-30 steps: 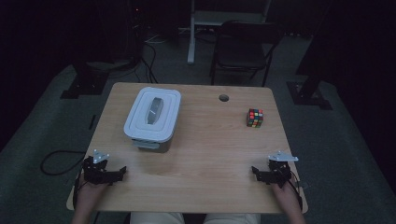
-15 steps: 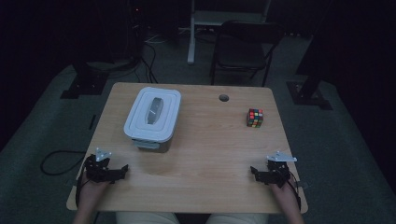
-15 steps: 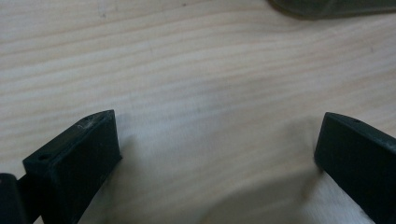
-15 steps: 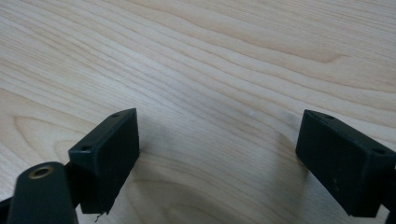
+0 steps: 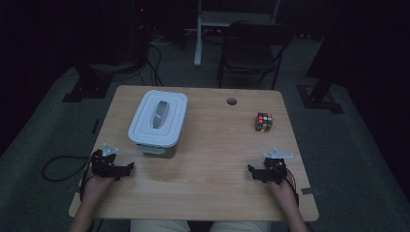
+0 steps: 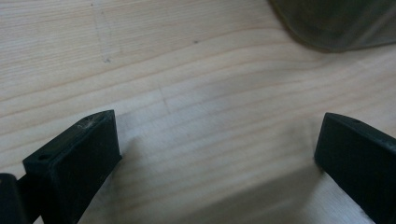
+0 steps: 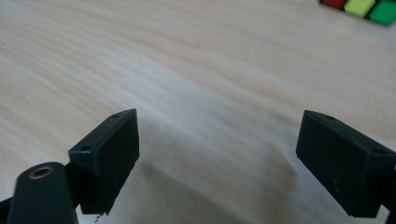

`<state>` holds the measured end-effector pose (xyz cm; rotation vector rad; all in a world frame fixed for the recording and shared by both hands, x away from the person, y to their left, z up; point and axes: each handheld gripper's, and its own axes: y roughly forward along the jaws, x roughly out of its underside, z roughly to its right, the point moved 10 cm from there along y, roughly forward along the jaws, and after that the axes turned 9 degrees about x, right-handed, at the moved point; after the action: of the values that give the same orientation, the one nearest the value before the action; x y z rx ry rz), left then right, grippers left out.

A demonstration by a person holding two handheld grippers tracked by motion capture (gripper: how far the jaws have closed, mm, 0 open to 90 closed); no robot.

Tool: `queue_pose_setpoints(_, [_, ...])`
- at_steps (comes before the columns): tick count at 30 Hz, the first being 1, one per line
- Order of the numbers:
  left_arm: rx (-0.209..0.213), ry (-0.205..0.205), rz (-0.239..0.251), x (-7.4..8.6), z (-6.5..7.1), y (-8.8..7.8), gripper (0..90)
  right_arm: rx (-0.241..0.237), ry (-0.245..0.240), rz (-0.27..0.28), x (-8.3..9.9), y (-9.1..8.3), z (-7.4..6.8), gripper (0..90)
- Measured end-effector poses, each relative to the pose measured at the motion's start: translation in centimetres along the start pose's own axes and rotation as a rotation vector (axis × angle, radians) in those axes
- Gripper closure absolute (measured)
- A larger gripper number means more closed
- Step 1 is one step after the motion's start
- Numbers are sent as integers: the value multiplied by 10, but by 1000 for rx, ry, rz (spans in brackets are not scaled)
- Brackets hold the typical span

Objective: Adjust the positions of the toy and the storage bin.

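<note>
The near half of the counter (image 5: 203, 193) lies bare between the left gripper (image 5: 126, 168) and the right gripper (image 5: 252, 171), so either can sweep across the middle unhindered. Both have their jaws spread wide with only bare wood between them. Ahead of the left gripper, the lidded container (image 5: 158, 123) blocks the far left part, standing near it. The puzzle cube (image 5: 264, 122) stands well apart ahead of the right gripper. A broad open lane runs between container and cube.
</note>
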<state>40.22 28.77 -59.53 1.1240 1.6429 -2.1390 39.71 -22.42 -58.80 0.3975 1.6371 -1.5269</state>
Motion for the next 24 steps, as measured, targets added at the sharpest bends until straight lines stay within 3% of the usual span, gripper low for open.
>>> queue_pose_setpoints(6, [-13,-7,-2,-11,-10,8,8,-22,27,28,-24,13,-9,132])
queue_pose_setpoints(8, [-22,7,-9,-16,-14,11,8,-18,18,46,-32,16,-13,132])
queue_pose_setpoints(11, [-6,-12,3,-24,-18,15,8,-25,5,53,-42,23,-21,132])
queue_pose_setpoints(15, [-41,4,27,-36,-27,17,8,-29,-22,60,-56,37,-37,133])
queue_pose_setpoints(21, [-54,-7,35,-47,-35,23,8,-44,-2,67,-70,53,-52,133])
queue_pose_setpoints(24, [-55,-5,32,-53,-40,29,8,-54,-17,62,-77,62,-62,134])
